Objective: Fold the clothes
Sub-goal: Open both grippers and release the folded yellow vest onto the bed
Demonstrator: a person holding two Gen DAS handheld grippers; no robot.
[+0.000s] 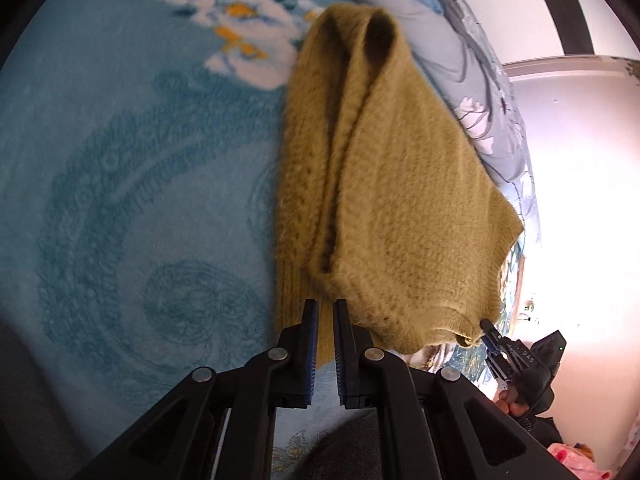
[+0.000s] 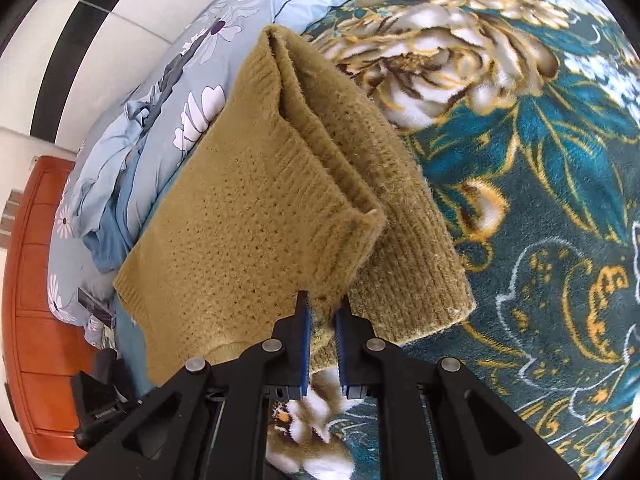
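Observation:
A mustard-yellow knitted sweater [image 1: 384, 184] hangs doubled over above the teal flowered blanket [image 1: 120, 200]. My left gripper [image 1: 326, 308] has its jaws nearly closed on the ribbed hem at the sweater's near corner. My right gripper [image 2: 322, 306] is shut on another edge of the sweater [image 2: 248, 224], with knit fabric between its blue pads. In the left wrist view the right gripper [image 1: 486, 326] pinches the sweater's lower right corner. The sweater's far fold sags between the two grips.
A grey-blue flowered duvet [image 2: 168, 92] is bunched along the far side of the bed [image 1: 480, 92]. An orange wooden cabinet [image 2: 40, 300] stands by the white wall. The teal and gold blanket [image 2: 540, 200] spreads to the right. Pink cloth [image 1: 576, 456] lies at the lower right.

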